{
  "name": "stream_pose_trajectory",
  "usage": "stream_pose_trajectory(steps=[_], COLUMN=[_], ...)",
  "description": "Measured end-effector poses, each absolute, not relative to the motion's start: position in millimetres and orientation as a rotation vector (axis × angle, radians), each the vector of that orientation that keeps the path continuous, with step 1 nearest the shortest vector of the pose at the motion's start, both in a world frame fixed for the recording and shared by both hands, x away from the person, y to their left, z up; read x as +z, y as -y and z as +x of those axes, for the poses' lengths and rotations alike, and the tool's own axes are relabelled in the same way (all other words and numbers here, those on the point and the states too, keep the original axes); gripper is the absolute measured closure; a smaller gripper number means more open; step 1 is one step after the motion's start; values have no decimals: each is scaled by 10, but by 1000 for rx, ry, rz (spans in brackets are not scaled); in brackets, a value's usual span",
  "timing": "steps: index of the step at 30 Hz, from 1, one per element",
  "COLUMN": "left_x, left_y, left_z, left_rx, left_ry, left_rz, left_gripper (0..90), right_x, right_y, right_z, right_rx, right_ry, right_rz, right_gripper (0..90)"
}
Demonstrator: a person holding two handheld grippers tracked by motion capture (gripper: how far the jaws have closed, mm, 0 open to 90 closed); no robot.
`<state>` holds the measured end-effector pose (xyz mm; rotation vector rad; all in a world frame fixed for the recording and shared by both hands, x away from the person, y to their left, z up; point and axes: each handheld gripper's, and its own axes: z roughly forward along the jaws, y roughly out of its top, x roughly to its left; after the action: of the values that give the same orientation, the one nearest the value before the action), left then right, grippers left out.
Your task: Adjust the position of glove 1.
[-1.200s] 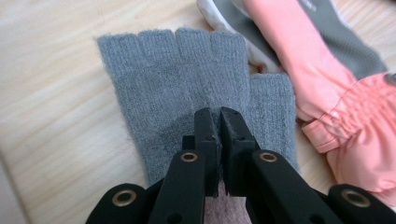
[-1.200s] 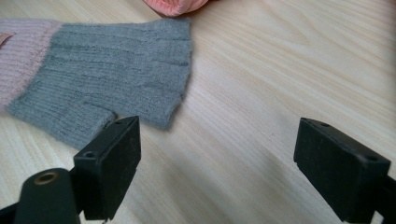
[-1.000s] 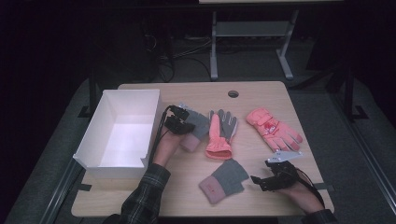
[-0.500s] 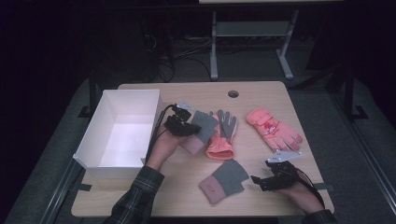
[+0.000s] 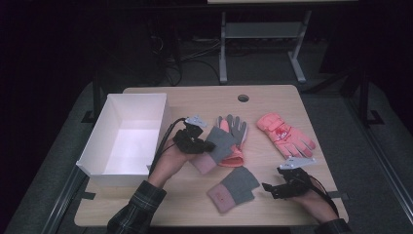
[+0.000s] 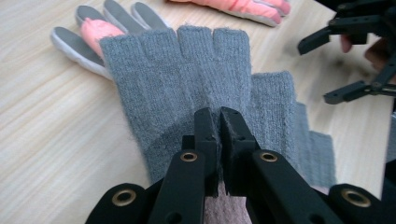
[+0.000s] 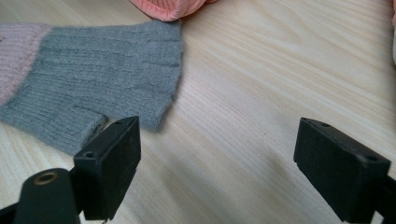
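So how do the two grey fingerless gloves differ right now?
The grey glove in the left gripper is pinched between shut jaws and partly covers the orange and grey glove; the other grey glove lies flat and alone on the table. The right gripper stands open beside that one, not touching it. The held glove sits nearer the white box. Both are grey knit with pink cuffs.

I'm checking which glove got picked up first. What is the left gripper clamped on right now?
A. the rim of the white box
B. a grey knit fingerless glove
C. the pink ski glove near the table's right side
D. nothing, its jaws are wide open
B: in the left gripper view the left gripper has its jaws pinched together on the grey knit fingerless glove, lifted over the table.
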<state>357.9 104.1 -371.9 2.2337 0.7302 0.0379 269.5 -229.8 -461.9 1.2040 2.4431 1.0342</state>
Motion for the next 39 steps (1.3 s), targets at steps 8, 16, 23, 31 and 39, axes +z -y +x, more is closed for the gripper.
stream_pose_trajectory(steps=[8,16,23,31,39], left_x=[-3717,-3797,-3927,-4068,-4155], left_y=[-904,-691,-550,-447,-395], left_z=[3402,3239,3166,3130,3103], left_rx=[-16,-65,-93,-122,-129], left_ry=[-661,-588,-564,-563,-563], left_rz=[2256,2300,2345,2378,2409], left_gripper=[863,863,863,862,862], right_x=[-4621,-4613,-4612,-4611,-4610], right_y=[2296,2326,2324,2333,2335], right_z=[2686,2680,2681,2689,2686], right_rx=[1029,1035,1033,1043,1041], right_ry=[-2441,-2424,-2424,-2422,-2422], right_rz=[1206,1203,1207,1207,1216], right_gripper=[146,146,146,146,146])
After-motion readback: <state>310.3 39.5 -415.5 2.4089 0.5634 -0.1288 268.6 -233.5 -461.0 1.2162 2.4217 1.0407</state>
